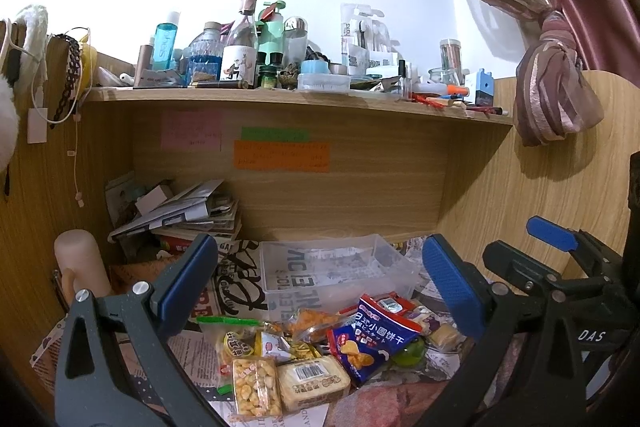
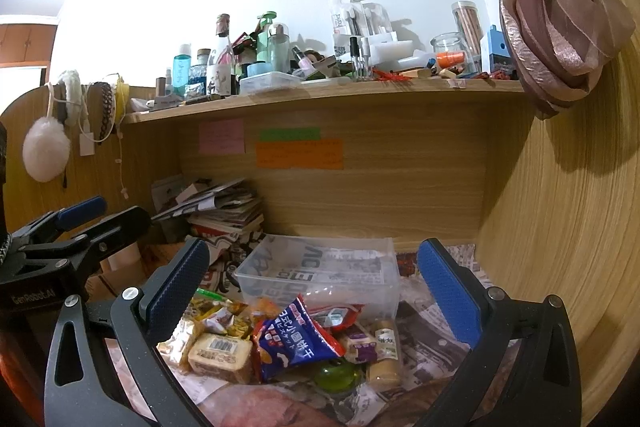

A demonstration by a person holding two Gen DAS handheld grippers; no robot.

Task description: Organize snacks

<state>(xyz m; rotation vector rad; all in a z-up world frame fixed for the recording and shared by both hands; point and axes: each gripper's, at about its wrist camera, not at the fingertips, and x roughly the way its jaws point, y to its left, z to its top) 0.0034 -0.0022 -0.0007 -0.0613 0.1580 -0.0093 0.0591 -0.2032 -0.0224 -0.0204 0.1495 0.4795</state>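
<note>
A pile of snack packets lies on newspaper on the desk: a blue biscuit bag point(image 1: 370, 337) point(image 2: 294, 341), a beige wrapped cake point(image 1: 312, 381) point(image 2: 222, 351), a clear pack of yellow puffs point(image 1: 256, 387), a green round thing point(image 2: 336, 373). An empty clear plastic bin point(image 1: 336, 269) point(image 2: 320, 269) stands just behind the pile. My left gripper point(image 1: 320, 283) is open and empty above the pile. My right gripper point(image 2: 314, 287) is open and empty, also above it. Each gripper shows at the edge of the other's view.
A stack of books and papers point(image 1: 184, 215) sits at the back left. A shelf point(image 1: 280, 95) above is crowded with bottles and jars. A wooden side panel point(image 2: 560, 227) closes the right. A knotted curtain point(image 2: 560, 27) hangs at upper right.
</note>
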